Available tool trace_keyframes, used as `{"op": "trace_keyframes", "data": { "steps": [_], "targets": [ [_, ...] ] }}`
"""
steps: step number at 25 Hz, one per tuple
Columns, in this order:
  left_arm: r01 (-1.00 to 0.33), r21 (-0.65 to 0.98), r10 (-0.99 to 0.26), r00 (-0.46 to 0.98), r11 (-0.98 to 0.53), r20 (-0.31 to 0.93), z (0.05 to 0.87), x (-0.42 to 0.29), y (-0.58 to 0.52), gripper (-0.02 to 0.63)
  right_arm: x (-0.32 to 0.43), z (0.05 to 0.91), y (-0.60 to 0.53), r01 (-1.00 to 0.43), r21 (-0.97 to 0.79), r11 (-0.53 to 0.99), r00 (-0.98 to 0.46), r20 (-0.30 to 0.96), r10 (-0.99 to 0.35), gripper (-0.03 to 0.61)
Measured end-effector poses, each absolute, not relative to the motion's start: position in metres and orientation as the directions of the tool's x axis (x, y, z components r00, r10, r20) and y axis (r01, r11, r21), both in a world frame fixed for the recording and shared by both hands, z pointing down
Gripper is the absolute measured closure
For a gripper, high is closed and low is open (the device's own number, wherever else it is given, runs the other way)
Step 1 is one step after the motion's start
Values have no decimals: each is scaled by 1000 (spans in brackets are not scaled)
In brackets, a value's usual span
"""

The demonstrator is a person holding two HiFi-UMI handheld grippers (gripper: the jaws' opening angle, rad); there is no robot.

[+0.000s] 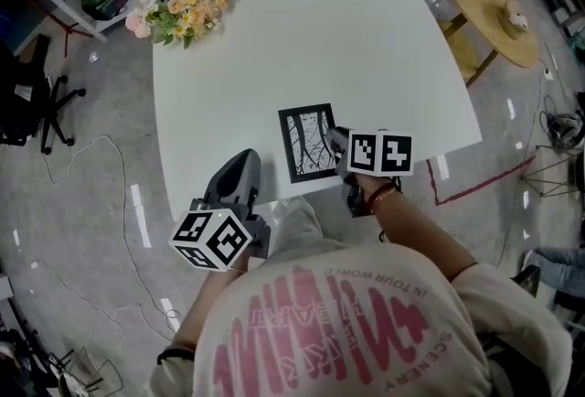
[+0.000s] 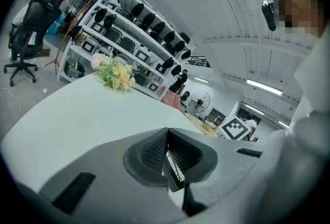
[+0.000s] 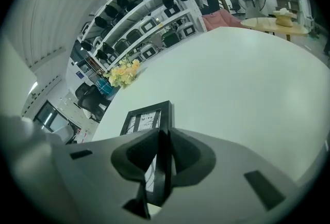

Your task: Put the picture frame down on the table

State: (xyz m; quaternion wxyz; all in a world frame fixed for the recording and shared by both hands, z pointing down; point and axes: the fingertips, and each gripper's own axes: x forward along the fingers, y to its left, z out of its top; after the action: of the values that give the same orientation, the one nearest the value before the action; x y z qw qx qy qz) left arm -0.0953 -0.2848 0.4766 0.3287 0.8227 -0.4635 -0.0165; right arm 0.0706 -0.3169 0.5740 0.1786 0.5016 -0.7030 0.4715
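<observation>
The black picture frame with a black-and-white print lies flat-on near the front edge of the white table. Whether its whole back rests on the top I cannot tell. My right gripper is shut on the frame's right edge. In the right gripper view that edge runs straight between the jaws of the right gripper. My left gripper hovers at the table's front edge, left of the frame and apart from it. Its tips meet with nothing between them. A strip of the frame shows behind them.
A bunch of pale flowers lies at the table's far left corner. A round wooden side table stands off the far right corner. An office chair and shelving stand to the left, with cables and red tape on the floor.
</observation>
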Motion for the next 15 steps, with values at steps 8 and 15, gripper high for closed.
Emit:
{"op": "trace_keyframes", "data": {
  "steps": [8, 15],
  "targets": [
    [-756, 552, -777, 564, -351, 278, 475, -99, -284, 611, 71, 574, -317, -891, -452, 51, -406, 740, -536, 499],
    [-756, 551, -777, 565, -353, 278, 476, -102, -282, 611, 70, 574, -318, -902, -428, 49, -385, 749, -540, 495]
  ]
}}
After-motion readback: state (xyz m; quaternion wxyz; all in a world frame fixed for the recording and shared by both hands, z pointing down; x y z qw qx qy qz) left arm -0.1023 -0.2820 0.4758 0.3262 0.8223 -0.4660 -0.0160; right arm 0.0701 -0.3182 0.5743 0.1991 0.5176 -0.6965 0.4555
